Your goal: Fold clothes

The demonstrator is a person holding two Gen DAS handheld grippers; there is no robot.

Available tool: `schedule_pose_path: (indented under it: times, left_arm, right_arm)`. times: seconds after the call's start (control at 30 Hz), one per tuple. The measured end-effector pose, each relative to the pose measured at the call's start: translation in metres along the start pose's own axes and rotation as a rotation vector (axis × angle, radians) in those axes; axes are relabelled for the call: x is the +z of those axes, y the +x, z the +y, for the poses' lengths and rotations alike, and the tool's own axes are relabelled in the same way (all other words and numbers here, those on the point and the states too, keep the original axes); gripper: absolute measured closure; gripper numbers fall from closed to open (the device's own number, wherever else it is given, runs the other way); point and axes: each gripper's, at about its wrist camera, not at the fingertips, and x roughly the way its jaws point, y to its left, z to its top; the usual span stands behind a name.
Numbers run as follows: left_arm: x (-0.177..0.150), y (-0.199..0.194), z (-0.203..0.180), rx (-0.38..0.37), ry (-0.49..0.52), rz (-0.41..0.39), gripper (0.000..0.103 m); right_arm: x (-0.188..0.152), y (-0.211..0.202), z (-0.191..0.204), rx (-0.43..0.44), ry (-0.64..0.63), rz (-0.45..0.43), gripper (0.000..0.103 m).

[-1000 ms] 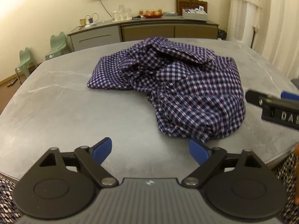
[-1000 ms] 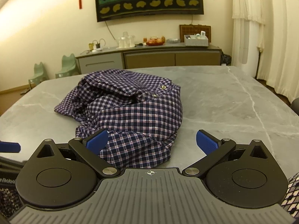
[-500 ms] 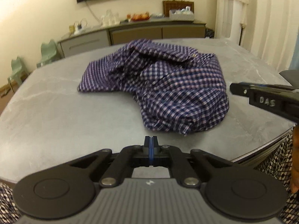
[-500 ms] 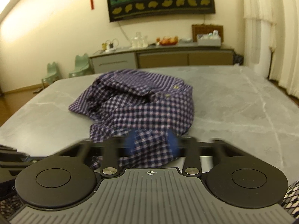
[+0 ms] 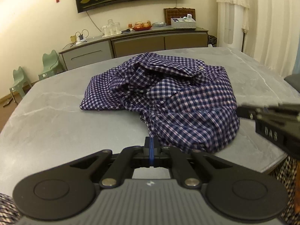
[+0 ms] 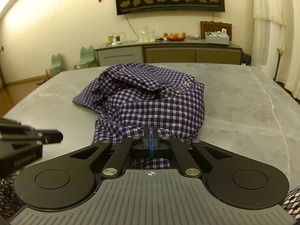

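Note:
A crumpled navy-and-white checked shirt (image 5: 168,101) lies in a heap on the grey marble table (image 5: 56,121). My left gripper (image 5: 151,146) is shut, blue pads pressed together with nothing between them, just short of the shirt's near left edge. The right gripper (image 5: 249,113) reaches in from the right beside the heap. In the right wrist view the shirt (image 6: 150,103) fills the middle of the table (image 6: 243,112). My right gripper (image 6: 150,138) is shut and empty, hovering over the shirt's near hem. The left gripper (image 6: 54,136) shows at the left.
The table's near edge (image 5: 271,166) runs close under both grippers. Bare tabletop lies left and right of the shirt. A sideboard (image 6: 168,52) with dishes stands at the back wall, two small green chairs (image 6: 86,58) at the left and curtains (image 5: 262,28) at the right.
Both grippers went from wide open to fully shut, with nothing caught in them. The left view has tilted up a little toward the shirt. The shirt has not moved.

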Motion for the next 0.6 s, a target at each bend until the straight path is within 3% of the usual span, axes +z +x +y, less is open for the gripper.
schedule_pose_path:
  times: [0.1, 0.17, 0.2, 0.23, 0.27, 0.3, 0.33, 0.37, 0.47, 0.6]
  left_arm:
    - [0.003, 0.01, 0.005, -0.026, -0.016, 0.02, 0.1]
    - [0.001, 0.015, 0.006, -0.024, -0.027, 0.025, 0.088]
    - [0.0, 0.016, 0.006, -0.02, -0.026, 0.02, 0.067]
    - [-0.001, 0.015, 0.007, -0.02, -0.034, 0.008, 0.034]
    - [-0.003, 0.014, 0.009, -0.023, -0.047, -0.01, 0.02]
    - [-0.004, 0.012, 0.011, -0.025, -0.061, -0.042, 0.003]
    - [-0.005, 0.01, 0.013, -0.018, -0.073, -0.077, 0.0]
    - [-0.005, 0.009, 0.015, -0.008, -0.084, -0.098, 0.0]
    - [0.002, 0.014, 0.024, -0.023, -0.107, -0.066, 0.0]
    - [0.021, 0.03, 0.038, -0.031, -0.058, -0.018, 0.0]
  right_arm:
    - [-0.002, 0.009, 0.0, -0.014, 0.002, 0.03, 0.103]
    - [-0.003, 0.013, -0.002, -0.024, 0.012, 0.044, 0.1]
    - [-0.003, 0.015, -0.003, -0.035, 0.017, 0.047, 0.093]
    - [-0.003, 0.017, -0.004, -0.047, 0.023, 0.05, 0.08]
    - [-0.004, 0.019, -0.005, -0.056, 0.033, 0.056, 0.068]
    - [-0.003, 0.02, -0.007, -0.062, 0.041, 0.059, 0.04]
    - [-0.003, 0.021, -0.009, -0.071, 0.045, 0.053, 0.02]
    - [-0.003, 0.02, -0.009, -0.083, 0.043, 0.045, 0.014]
    - [-0.001, 0.023, -0.009, -0.092, 0.038, 0.041, 0.012]
    - [0.003, 0.029, -0.013, -0.076, 0.044, 0.058, 0.012]
